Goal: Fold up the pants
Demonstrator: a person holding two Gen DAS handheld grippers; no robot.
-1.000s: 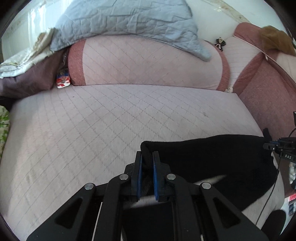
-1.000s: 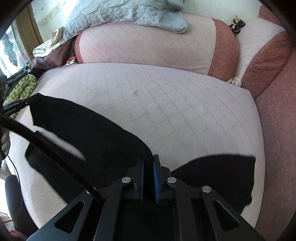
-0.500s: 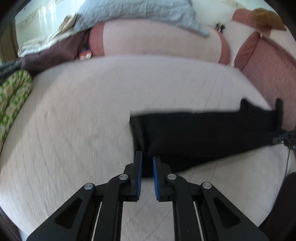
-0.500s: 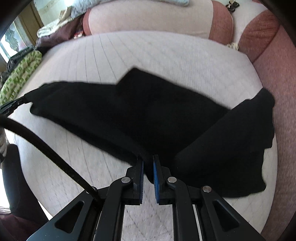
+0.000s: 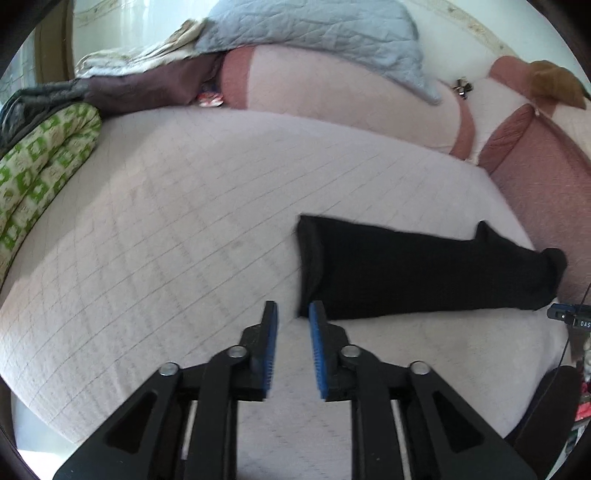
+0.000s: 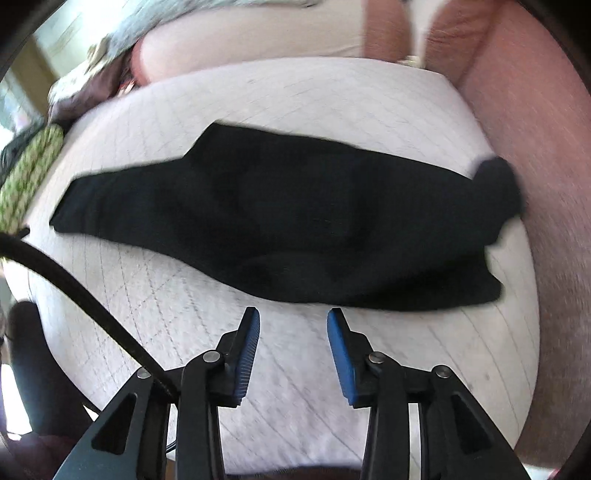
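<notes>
Black pants lie flat as a long folded strip on the pale quilted seat cushion. In the left wrist view my left gripper hovers just in front of the strip's near left corner; its jaws are opening and hold nothing. The right wrist view shows the same pants stretched across the cushion, with one end bunched against the pink armrest. My right gripper sits just short of the strip's near edge, jaws opening, with only cushion between the blue pads.
A pink backrest with a grey-blue quilt draped over it runs along the back. A green patterned roll and dark clothes crowd the left end. A black cable crosses the right wrist view.
Both grippers let go of the pants and drew back toward the cushion's front edge. The cloth, lifted a second ago, now lies flat as one long strip.
</notes>
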